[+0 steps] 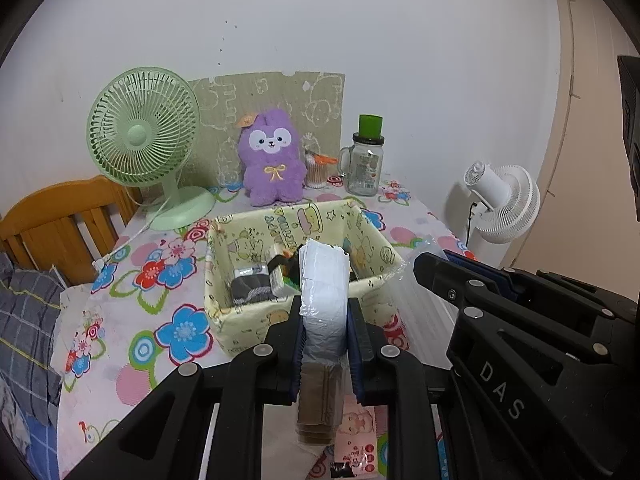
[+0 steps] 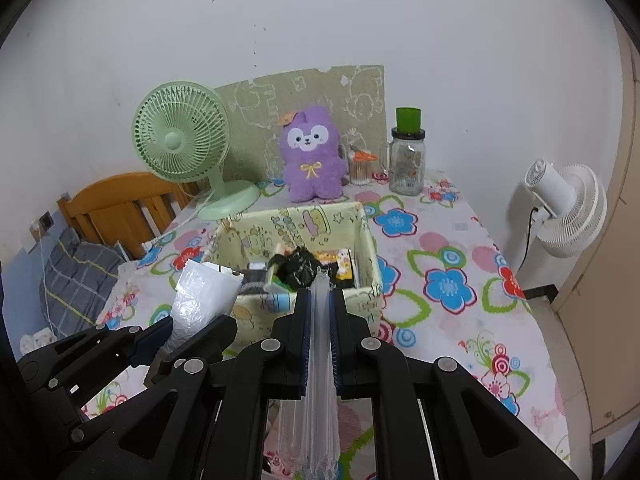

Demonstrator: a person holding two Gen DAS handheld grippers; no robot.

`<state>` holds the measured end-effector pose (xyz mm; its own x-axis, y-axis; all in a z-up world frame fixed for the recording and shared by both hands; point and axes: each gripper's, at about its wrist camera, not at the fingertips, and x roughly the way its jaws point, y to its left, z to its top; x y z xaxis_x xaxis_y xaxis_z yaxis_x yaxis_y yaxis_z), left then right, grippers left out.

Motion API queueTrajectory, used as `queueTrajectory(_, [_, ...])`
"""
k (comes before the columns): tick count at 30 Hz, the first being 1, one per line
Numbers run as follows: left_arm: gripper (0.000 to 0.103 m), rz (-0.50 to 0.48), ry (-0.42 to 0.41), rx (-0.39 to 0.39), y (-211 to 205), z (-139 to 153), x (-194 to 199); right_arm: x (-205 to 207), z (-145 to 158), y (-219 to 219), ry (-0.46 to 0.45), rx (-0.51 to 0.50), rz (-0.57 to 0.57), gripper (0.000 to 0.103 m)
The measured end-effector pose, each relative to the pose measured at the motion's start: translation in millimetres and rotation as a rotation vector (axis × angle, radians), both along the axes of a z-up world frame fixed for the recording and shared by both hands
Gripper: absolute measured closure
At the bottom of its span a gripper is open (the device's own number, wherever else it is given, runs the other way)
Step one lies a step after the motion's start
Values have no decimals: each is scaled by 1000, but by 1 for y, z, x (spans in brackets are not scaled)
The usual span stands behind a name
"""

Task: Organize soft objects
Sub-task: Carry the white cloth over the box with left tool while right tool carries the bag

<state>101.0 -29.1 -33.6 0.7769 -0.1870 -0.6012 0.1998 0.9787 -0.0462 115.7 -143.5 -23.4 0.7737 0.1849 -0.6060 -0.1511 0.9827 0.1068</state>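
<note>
The left gripper has its jaws closed down on a white wrapped packet sealed in clear film, which stands upright between the blue pads; below the pads the same bundle shows a brown layered end. The packet is held in the air at the near wall of the fabric storage basket, over its near right part. In the right wrist view the same packet sits to the left of the basket's near left corner.

The right gripper has its jaws nearly together, pinching a ribbed clear plastic bag that runs up between the pads and hangs down below them. Its upper tip reaches the near rim of the basket. In the left wrist view the right gripper lies just right of the basket with clear plastic at its tip.

The basket is pale yellow with cartoon prints and stands in the middle of the flowered tablecloth. Inside it lie a grey folded sock, a small white boxed item, a black crumpled piece and a yellow printed pack toward the right wall.

Far behind the basket sits a purple plush toy against a printed cardboard sheet. Left of it stands a green desk fan; right of it are a cotton swab tub and a glass mug jar with a green cup on its lid. A white fan stands off the table's right edge.
</note>
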Motion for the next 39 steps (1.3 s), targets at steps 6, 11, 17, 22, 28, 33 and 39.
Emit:
queueTrajectory(6, [86,2,-17,8,1,6,6,7,7,2,-12,2,8,91])
queueTrajectory(11, [85,7,-30,4,3,12,13,14,14,4,-28,-1,13,91])
queueTrajectory(17, [86,14,-36,-1,7,16,24,25,21,7,-46,-2,16,91])
queueTrajectory(22, [85,24,-35,-1,10,17,34,35,23,13,-46,-3,28,91])
queueTrajectory(28, [85,39,-27,-4,13,17,46,48,23,16,-45,2,32,91])
queueTrajectory(33, [85,49,-13,-2,15,14,58,61,19,19,-32,-2,36,91])
queueTrajectory(39, [85,50,-1,-1,16,10,72,76,16,19,-20,0,26,91])
